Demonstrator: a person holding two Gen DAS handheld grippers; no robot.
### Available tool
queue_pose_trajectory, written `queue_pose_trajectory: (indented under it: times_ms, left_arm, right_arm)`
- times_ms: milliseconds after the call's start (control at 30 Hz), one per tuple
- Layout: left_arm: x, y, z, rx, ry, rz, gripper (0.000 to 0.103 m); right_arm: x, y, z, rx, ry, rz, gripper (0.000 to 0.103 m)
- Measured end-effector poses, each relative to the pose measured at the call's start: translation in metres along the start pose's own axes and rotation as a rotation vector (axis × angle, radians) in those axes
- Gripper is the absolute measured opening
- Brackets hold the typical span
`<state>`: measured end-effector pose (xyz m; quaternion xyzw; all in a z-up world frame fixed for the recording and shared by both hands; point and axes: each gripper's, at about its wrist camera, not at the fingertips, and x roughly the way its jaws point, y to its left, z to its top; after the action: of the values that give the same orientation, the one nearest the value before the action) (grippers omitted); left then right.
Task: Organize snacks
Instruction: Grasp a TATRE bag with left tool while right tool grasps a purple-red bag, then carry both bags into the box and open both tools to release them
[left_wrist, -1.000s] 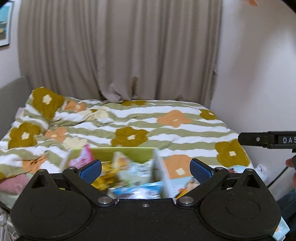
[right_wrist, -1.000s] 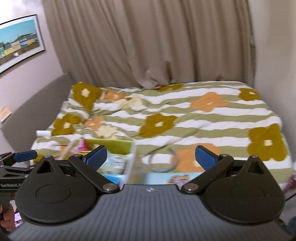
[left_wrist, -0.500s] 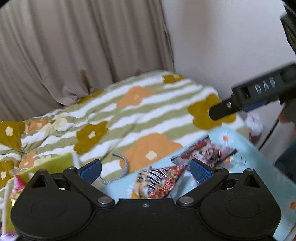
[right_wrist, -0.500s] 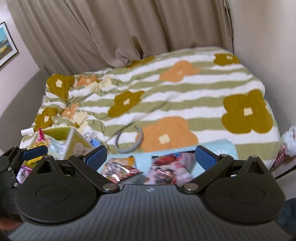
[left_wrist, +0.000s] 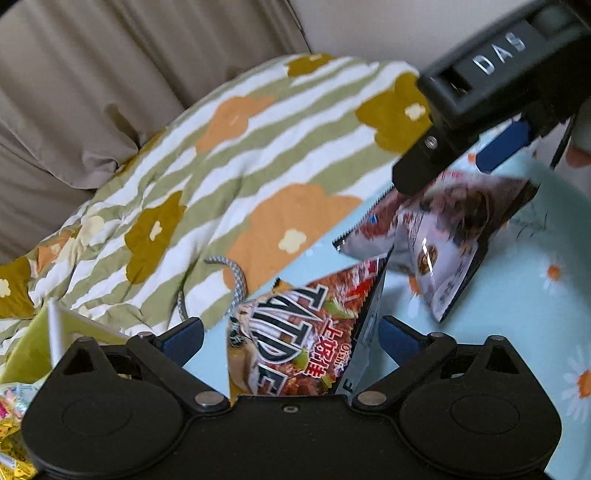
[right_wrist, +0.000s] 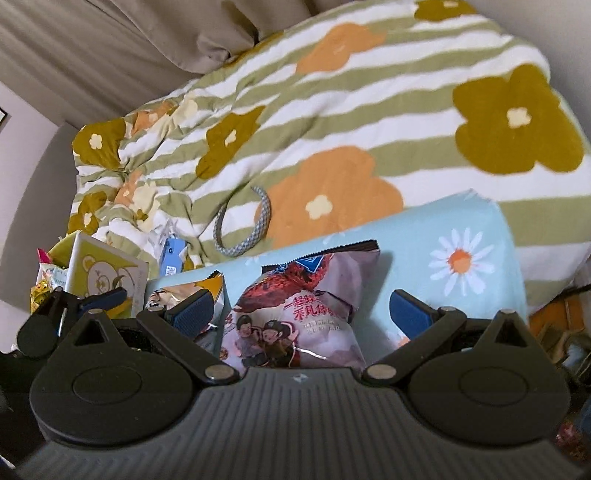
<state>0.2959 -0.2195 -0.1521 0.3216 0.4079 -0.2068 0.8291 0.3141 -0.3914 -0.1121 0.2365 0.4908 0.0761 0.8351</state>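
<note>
Your left hand-held gripper stands spread, its jaws just closing a little around the red-brown snack bag without pinching it. Your right hand-held gripper, also spread and empty, frames the pale purple snack bag. Both bags lie loose on the light blue daisy cloth on the bed. Two bags remain out; the one yellow-green box beside them already holds several packets.
</note>
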Motion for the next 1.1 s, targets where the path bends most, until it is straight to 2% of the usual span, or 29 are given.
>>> queue_pose_trajectory:
  times_ms: [33,100,233,300,500,633,767,933,967,1067,1100]
  left_arm:
    - [0.004,0.000,0.000,0.001,0.017,-0.010,0.089]
    - [0.009,0.000,-0.002,-0.012,0.035,-0.004,0.085]
    - [0.008,0.007,-0.004,-0.093,0.044,-0.030,0.074]
    - [0.007,0.009,-0.005,-0.131,0.047,-0.043,0.064]
    - [-0.004,0.008,-0.010,-0.245,0.064,-0.040,0.062]
    - [-0.017,0.019,-0.016,-0.363,0.069,-0.061,0.061]
    - [-0.034,0.027,-0.021,-0.446,0.050,-0.048,0.061]
    - [-0.057,0.034,-0.026,-0.512,0.015,-0.038,0.061]
    - [-0.061,0.036,-0.027,-0.520,0.008,-0.038,0.061]
    - [-0.078,0.041,-0.031,-0.552,-0.023,-0.033,0.061]
    - [-0.084,0.042,-0.033,-0.563,-0.035,-0.030,0.061]
  right_arm:
    - [0.005,-0.002,0.001,0.004,0.009,0.001,0.103]
    - [0.013,-0.004,0.002,0.014,0.024,0.001,0.103]
    - [0.023,-0.009,0.000,0.041,0.048,0.012,0.103]
    - [0.025,-0.011,-0.001,0.054,0.058,0.023,0.103]
    - [0.032,-0.012,-0.004,0.065,0.081,0.042,0.103]
    - [0.035,-0.012,-0.008,0.074,0.096,0.063,0.103]
    - [0.036,-0.012,-0.011,0.084,0.107,0.103,0.103]
    - [0.033,-0.006,-0.015,0.057,0.103,0.109,0.090]
    - [0.032,-0.004,-0.016,0.053,0.099,0.107,0.081]
    - [0.024,-0.001,-0.019,0.053,0.085,0.114,0.068]
    - [0.021,0.001,-0.020,0.046,0.079,0.113,0.068]
